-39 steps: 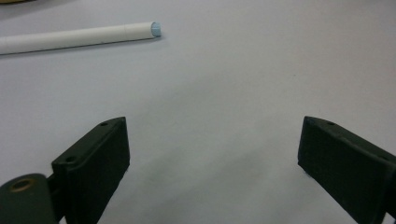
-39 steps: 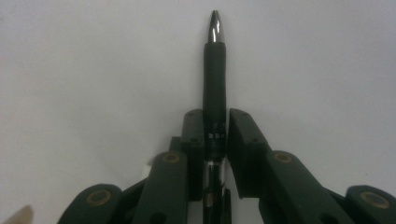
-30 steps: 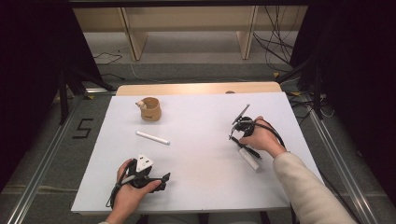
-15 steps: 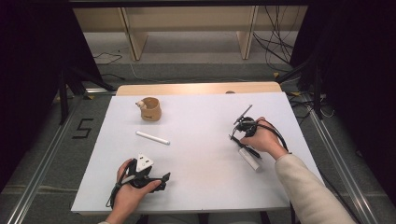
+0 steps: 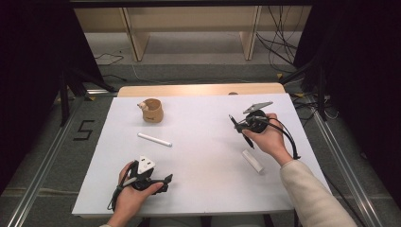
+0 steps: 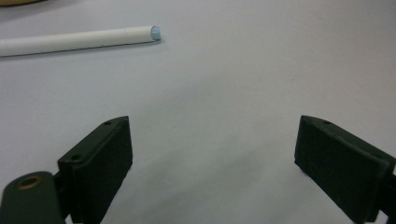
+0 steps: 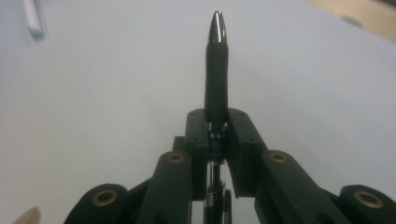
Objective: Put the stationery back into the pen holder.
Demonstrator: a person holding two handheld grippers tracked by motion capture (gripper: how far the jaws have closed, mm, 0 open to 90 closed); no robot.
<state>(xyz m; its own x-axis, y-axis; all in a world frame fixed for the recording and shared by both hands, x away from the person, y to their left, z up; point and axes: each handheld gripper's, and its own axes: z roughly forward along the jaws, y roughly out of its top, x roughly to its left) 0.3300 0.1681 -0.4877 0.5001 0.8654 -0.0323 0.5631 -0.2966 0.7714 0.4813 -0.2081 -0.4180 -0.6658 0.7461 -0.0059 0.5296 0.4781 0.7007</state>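
Right gripper [image 7: 216, 128] clamped a black pen [image 7: 216, 70] just behind its rubber grip, tip pointing forward, held above the bench [image 5: 198, 189] at its right side. Pen looked light, stiff and thin; the smooth barrel could slip or swivel, so the rubber sleeve seemed the better hold. Left gripper [image 6: 212, 163] rested near the front edge, jaws wide and empty.

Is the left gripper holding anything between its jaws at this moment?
No: the left gripper has its jaws wide apart over bare white table, with the white stick lying well ahead.
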